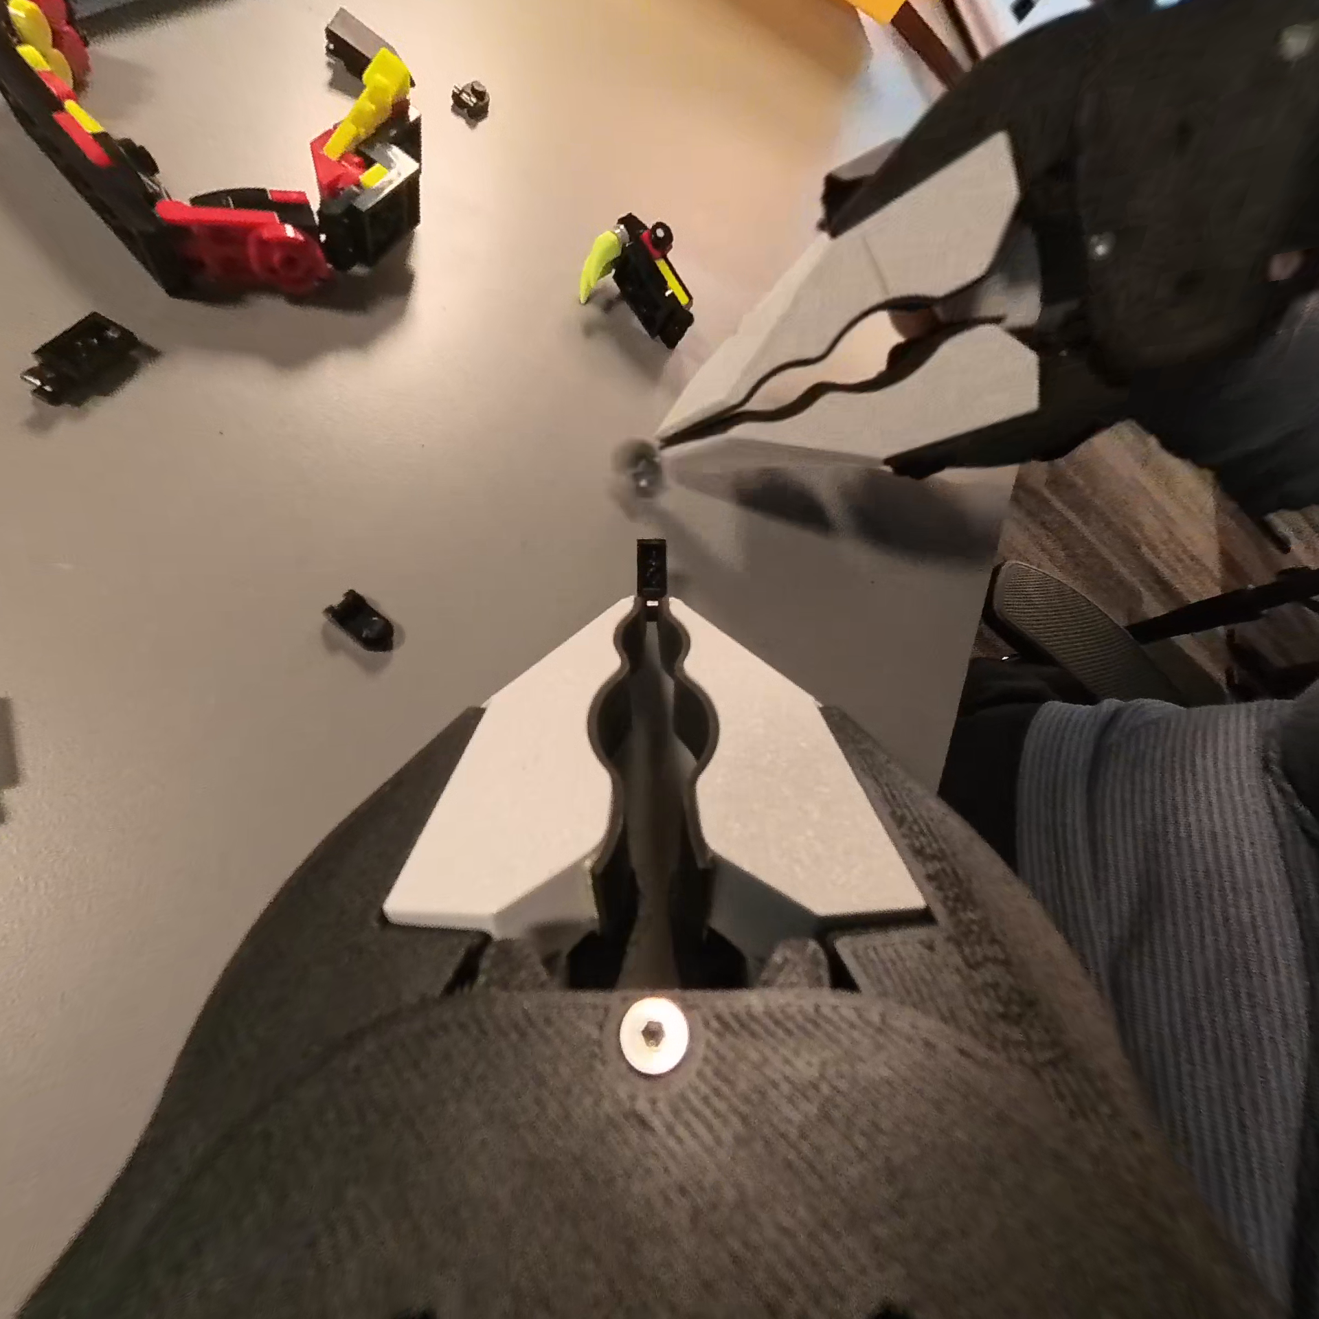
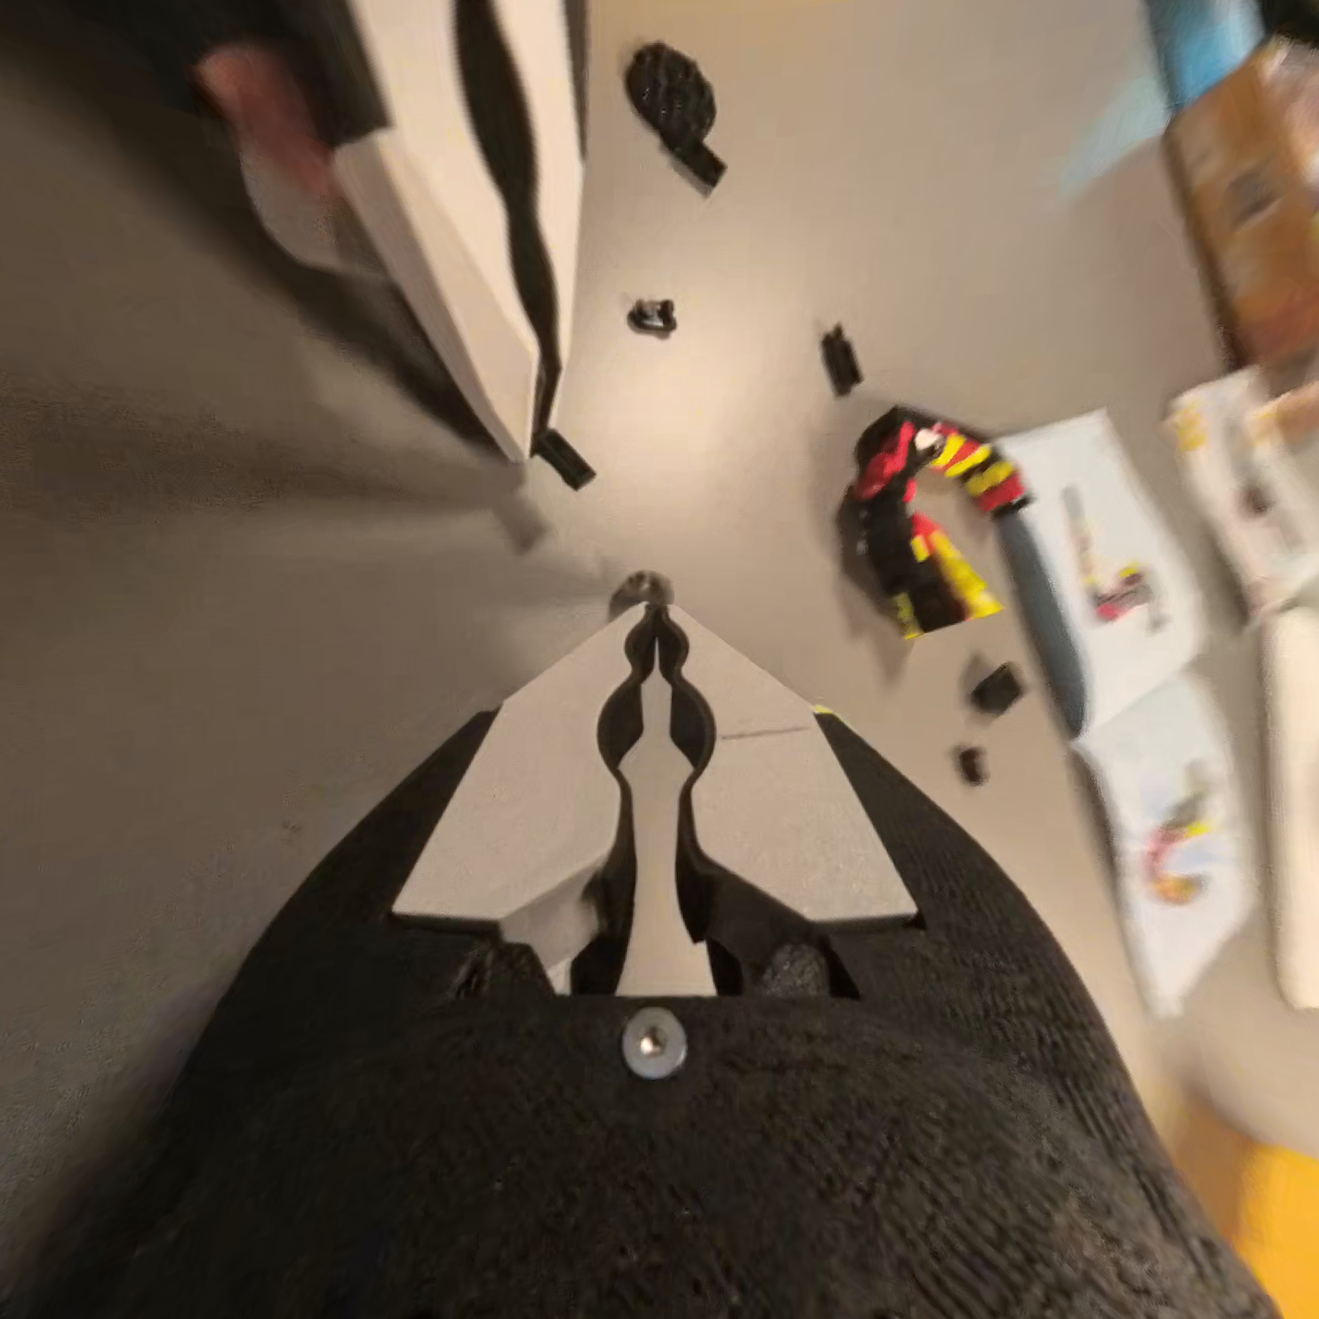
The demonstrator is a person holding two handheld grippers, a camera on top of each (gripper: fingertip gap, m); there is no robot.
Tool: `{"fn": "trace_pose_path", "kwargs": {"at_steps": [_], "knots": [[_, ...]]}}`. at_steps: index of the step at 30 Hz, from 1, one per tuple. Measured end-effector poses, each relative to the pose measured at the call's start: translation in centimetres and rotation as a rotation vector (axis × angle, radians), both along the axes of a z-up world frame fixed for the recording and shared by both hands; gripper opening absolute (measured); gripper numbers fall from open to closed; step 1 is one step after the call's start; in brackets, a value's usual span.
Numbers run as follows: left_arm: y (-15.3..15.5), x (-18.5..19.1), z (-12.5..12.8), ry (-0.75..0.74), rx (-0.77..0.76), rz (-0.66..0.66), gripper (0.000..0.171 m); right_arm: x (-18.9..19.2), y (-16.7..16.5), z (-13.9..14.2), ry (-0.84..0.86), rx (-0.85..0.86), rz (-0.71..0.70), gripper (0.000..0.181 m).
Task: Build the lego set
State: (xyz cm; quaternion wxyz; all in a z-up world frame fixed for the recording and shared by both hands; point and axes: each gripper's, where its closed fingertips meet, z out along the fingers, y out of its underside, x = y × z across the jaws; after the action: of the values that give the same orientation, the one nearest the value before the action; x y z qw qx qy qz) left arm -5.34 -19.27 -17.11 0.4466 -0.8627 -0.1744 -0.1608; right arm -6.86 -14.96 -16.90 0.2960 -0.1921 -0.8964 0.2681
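My left gripper (image 1: pixel 652 603) is shut on a small black Lego piece (image 1: pixel 652 567) that sticks out past its tips, held above the table. It also shows in the right wrist view (image 2: pixel 535 442), with the black piece (image 2: pixel 567 460) at its tips. My right gripper (image 2: pixel 649 607) is shut, with a small grey round piece (image 2: pixel 642 589) pinched at its very tips. In the left wrist view the right gripper (image 1: pixel 660 439) comes in from the upper right, and the grey piece (image 1: pixel 640 467) is blurred, just beyond the black piece. The curved red, black and yellow model (image 1: pixel 235 214) lies at far left.
A small black sub-assembly with a lime claw (image 1: pixel 649 278) and loose black pieces (image 1: pixel 82 357) (image 1: pixel 360 619) (image 1: pixel 471 95) lie on the table. Instruction booklets (image 2: pixel 1113 564) lie at the right in the right wrist view. The table edge (image 1: pixel 992 571) and a person's leg (image 1: pixel 1156 928) are at right. Left tips to right tips: about 5 centimetres.
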Motion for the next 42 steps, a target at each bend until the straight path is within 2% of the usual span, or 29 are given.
{"fn": "trace_pose_path", "kwargs": {"at_steps": [4,6,7,10,13,16,18,21,25,33,42], "knots": [[0.0,0.0,0.0,0.007,-0.002,0.0,0.002,-0.1,0.0,1.1,0.372,0.389,0.221,0.0],[0.0,0.0,0.0,0.012,-0.003,0.0,0.002,0.9,-0.2,0.1,0.434,0.526,0.34,0.0],[0.0,0.0,0.0,0.013,-0.003,0.0,0.002,1.3,-0.3,-0.4,0.428,0.54,0.364,0.0],[0.0,-0.1,0.0,0.011,-0.002,0.006,0.002,1.3,-0.5,-0.6,0.277,0.369,0.259,0.0],[0.0,-0.2,0.0,0.014,-0.001,0.013,0.002,0.3,-0.9,-0.2,0.061,0.08,0.041,0.012],[0.0,-0.2,0.0,0.032,-0.006,0.013,0.002,-0.9,-2.4,0.7,-0.097,-0.198,-0.078,0.017],[-0.1,-0.3,-0.1,0.058,-0.014,0.021,0.001,-2.5,-2.4,1.3,-0.157,-0.276,-0.159,0.016],[-0.1,-0.4,-0.2,0.11,-0.031,0.032,0.002,-5.4,-1.6,1.3,-0.26,-0.3,-0.272,0.016],[-0.1,-0.6,-0.3,0.152,-0.046,0.044,0.002,-7.3,-1.6,-1.0,-0.46,-0.303,-0.329,0.018],[-0.1,-0.7,-0.3,0.147,-0.043,0.046,0.002,-10.1,-2.9,-0.8,-0.532,-0.463,-0.365,0.012],[-0.1,-0.7,-0.3,0.138,-0.039,0.047,0.002,-9.4,-2.9,-1.1,-0.507,-0.359,-0.32,0.008]]}}
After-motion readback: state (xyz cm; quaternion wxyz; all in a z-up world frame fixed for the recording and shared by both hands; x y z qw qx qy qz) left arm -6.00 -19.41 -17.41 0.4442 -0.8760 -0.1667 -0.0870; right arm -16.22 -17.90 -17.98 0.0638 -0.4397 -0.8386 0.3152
